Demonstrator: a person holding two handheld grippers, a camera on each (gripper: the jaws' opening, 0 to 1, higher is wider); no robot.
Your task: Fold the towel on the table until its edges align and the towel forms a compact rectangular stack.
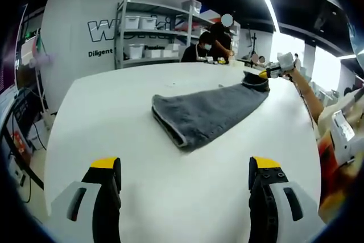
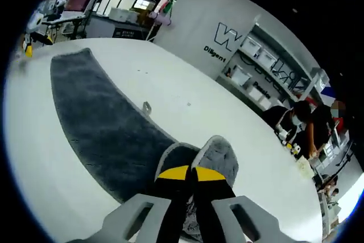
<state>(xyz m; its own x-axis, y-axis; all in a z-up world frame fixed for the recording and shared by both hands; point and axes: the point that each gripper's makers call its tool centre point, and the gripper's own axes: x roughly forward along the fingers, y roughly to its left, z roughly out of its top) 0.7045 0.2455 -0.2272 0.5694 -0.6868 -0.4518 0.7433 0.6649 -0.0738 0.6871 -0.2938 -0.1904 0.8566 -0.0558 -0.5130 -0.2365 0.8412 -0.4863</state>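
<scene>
A grey towel [image 1: 207, 112] lies folded in a long strip on the white table [image 1: 114, 118], its folded end nearest the left gripper view. My left gripper [image 1: 186, 166] hovers open over bare table, short of the towel, with nothing between its yellow-tipped fingers. At the strip's far end my right gripper [image 1: 274, 71] lifts a corner off the table. In the right gripper view that gripper [image 2: 190, 173] is shut on the towel corner, which curls up around the fingertips. The rest of the towel [image 2: 96, 112] stretches away flat, a small label loop [image 2: 147, 107] at its edge.
The round white table [image 2: 216, 112] has bare surface all around the towel. A metal shelf unit [image 1: 151, 32] with white bins stands against a lettered wall behind it. People [image 1: 213, 41] work at another table beyond the far edge. A person's arm [image 1: 307, 92] reaches in from the right.
</scene>
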